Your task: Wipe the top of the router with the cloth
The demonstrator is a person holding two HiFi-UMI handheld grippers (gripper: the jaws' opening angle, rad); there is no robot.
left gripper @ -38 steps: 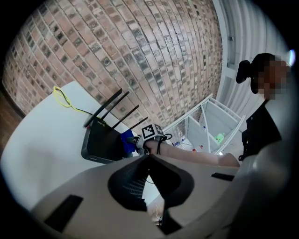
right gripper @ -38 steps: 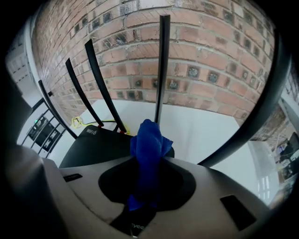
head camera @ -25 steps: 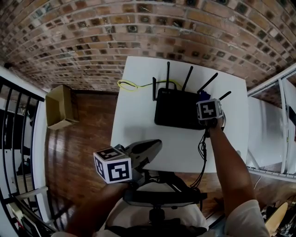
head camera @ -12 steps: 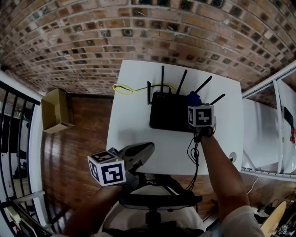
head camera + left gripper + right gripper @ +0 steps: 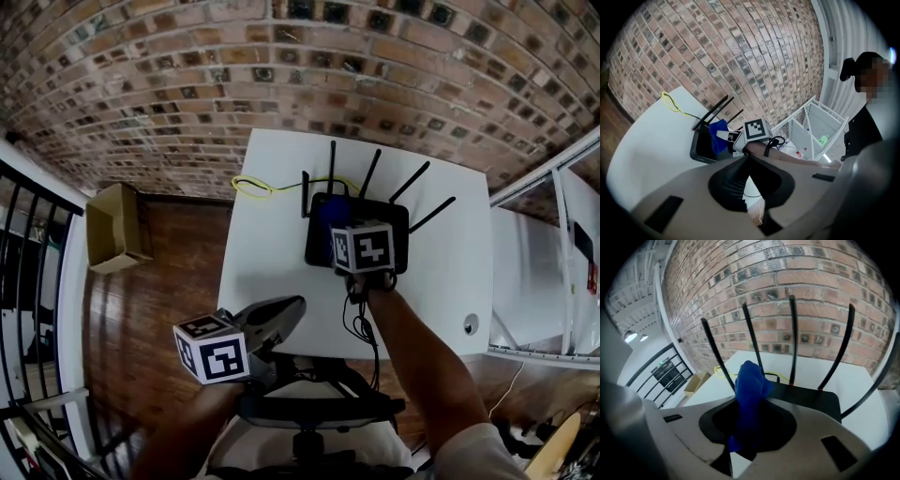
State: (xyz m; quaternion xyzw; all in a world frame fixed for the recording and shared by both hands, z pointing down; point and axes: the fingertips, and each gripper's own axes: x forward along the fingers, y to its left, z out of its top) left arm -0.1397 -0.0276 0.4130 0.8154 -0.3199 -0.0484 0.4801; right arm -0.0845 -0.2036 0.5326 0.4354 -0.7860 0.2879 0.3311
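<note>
The black router (image 5: 370, 220) with several upright antennas stands at the back of the white table (image 5: 272, 244). My right gripper (image 5: 342, 234) is over the router's left half, shut on a blue cloth (image 5: 326, 217) that rests on the router's top. In the right gripper view the cloth (image 5: 749, 380) bunches up between the jaws of my right gripper (image 5: 752, 404), with the router (image 5: 808, 397) just beyond. My left gripper (image 5: 292, 306) hangs shut and empty at the table's near edge. The left gripper view shows the left gripper (image 5: 747, 159), the router (image 5: 699, 146) and the cloth (image 5: 719, 136).
A yellow cable (image 5: 258, 187) loops behind the router. A black cable (image 5: 361, 328) trails from my right gripper over the table's near edge. A small round fitting (image 5: 471, 323) sits at the table's right. A cardboard box (image 5: 117, 225) lies on the wood floor at left, and an office chair (image 5: 319, 403) stands below.
My right gripper has slid left across the router's top with the cloth, from the right edge to the left half. The left gripper has barely moved.
</note>
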